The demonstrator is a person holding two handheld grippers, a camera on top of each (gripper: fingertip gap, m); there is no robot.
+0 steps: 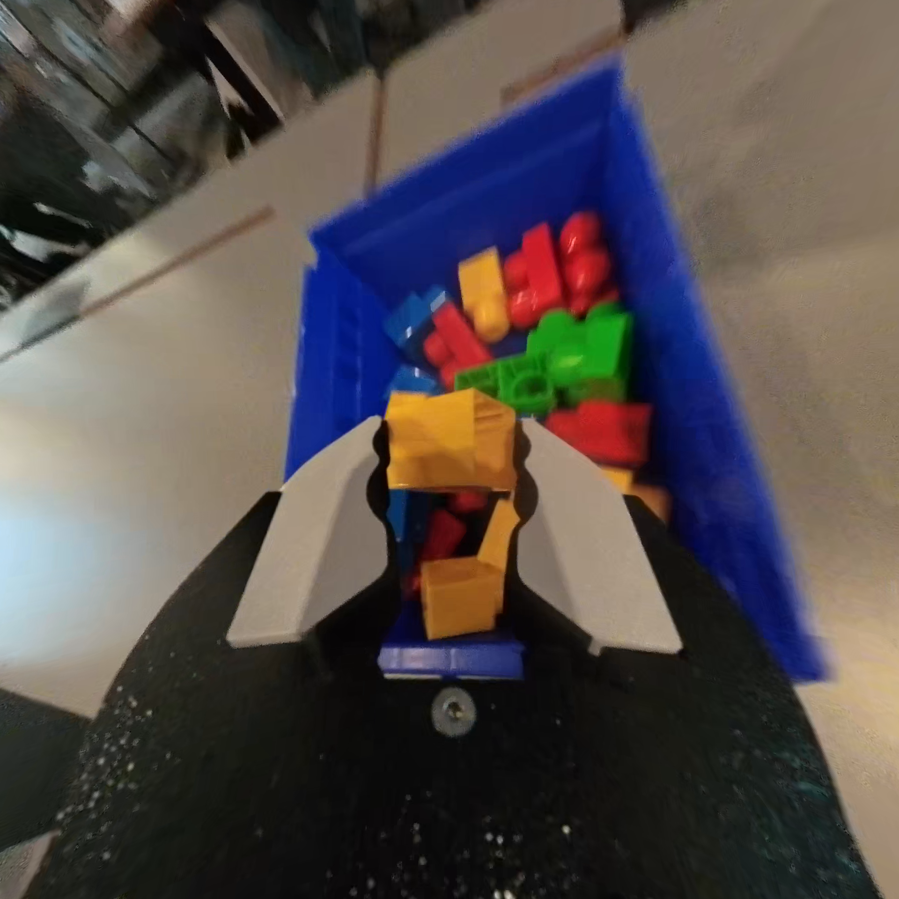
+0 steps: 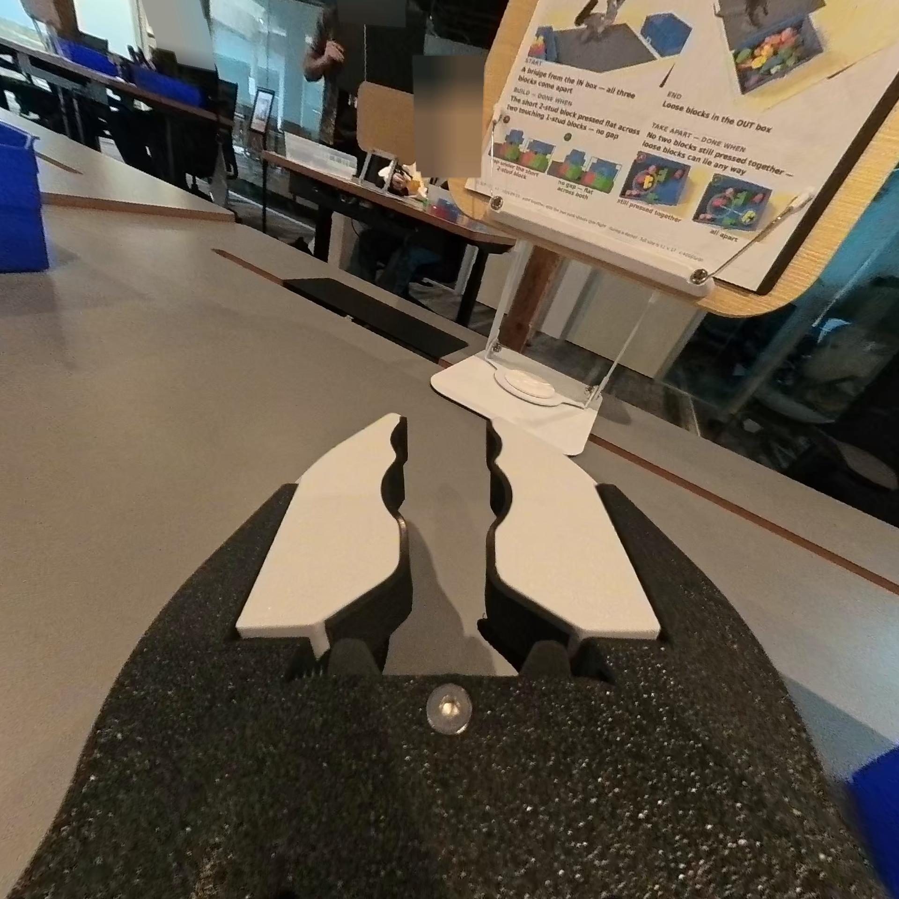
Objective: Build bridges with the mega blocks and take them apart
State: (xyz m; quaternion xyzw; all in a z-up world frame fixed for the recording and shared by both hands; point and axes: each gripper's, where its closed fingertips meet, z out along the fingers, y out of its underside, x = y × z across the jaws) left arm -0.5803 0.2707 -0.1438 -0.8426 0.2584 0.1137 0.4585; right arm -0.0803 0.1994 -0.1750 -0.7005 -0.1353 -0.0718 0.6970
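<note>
In the left wrist view your left hand-held gripper (image 1: 450,440) pinches a yellow block (image 1: 450,445) between its fingertips, both pads seeming to press its sides, and it hangs directly over the near end of the blue bin (image 1: 647,204). The bin's long axis runs away from you, and its loose blocks (image 1: 549,335), red, green, yellow and blue, lie below and ahead of the held piece. Motion blur smears the block's edges, so you cannot make out its studs or which way its long side runs, and the fingers cover part of the pile. In the right wrist view your right hand-held gripper (image 2: 447,438) is spread with nothing between its fingers, over bare surface (image 2: 170,389), pointing toward the instruction board's stand (image 2: 525,404); only a blue corner (image 2: 871,817) shows at the lower right edge, so the left one is judged nearer the bin
</note>
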